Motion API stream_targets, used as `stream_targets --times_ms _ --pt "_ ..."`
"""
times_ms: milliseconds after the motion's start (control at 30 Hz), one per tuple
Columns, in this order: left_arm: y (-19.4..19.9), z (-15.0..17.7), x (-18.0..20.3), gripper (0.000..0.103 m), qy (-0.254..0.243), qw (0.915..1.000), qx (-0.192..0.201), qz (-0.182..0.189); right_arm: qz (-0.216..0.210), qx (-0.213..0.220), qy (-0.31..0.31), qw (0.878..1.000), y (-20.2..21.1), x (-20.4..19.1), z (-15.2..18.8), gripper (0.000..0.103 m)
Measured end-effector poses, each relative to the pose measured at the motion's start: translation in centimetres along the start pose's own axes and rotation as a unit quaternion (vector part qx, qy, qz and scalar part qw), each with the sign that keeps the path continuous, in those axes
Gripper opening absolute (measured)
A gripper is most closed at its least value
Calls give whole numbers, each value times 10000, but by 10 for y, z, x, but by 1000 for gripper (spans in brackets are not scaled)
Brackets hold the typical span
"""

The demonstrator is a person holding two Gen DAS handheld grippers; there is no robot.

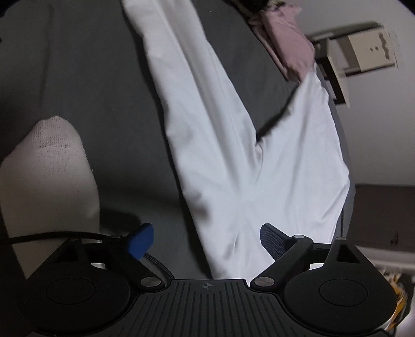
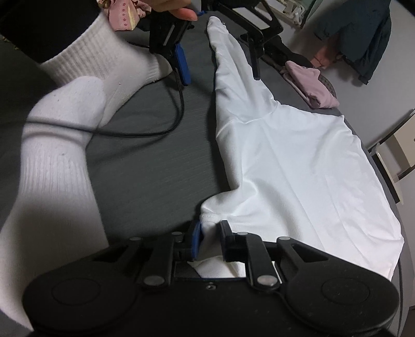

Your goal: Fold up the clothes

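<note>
**White shirt laid on grey sheet; right gripper clamped on sleeve cuff**

A white shirt is seen spread flat on a grey sheet, its body toward the right edge of the bed and one long sleeve stretched away across the sheet. The cuff of the nearer sleeve is pinched between the fingers of the right gripper; the jaws are closed onto the fabric, with cloth bunched between them.

The left gripper is held above the shirt with jaws spread wide; nothing is gripped between them. In the right wrist view it is seen at the far sleeve end, held by a hand.

Two feet in white socks are rested on the sheet left of the shirt. A black cable is draped over the nearer sock and across the sheet. A folded pink garment is noted at the far edge of the bed, apart from the shirt.
</note>
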State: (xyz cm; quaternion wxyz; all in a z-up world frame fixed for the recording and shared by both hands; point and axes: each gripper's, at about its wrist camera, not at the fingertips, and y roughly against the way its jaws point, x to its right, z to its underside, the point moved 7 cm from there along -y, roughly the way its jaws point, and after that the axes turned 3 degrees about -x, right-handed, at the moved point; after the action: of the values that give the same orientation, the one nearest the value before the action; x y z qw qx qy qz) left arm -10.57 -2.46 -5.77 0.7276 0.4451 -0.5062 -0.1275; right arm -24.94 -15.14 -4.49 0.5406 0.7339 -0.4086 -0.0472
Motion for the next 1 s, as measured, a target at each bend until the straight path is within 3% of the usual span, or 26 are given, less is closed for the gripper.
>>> stream_targets --times_ms 133,467,667,767,1000 --pt "-6 -14 0 88 272 9994 52 221 -12 61 -92 9999 2 2 0 16" --pt "-25 -18 -3 7 450 9984 332 113 363 76 538 9979 4 -11 1 18" --pt "-20 -25 3 5 75 9977 657 -112 19 230 43 9997 12 3 1 5" --pt "-12 -28 9 5 -233 9959 796 -372 -553 210 -303 9978 23 11 2 5" --pt "-16 -32 9 5 -501 9944 668 -643 -866 -69 -266 9959 9 7 10 8"
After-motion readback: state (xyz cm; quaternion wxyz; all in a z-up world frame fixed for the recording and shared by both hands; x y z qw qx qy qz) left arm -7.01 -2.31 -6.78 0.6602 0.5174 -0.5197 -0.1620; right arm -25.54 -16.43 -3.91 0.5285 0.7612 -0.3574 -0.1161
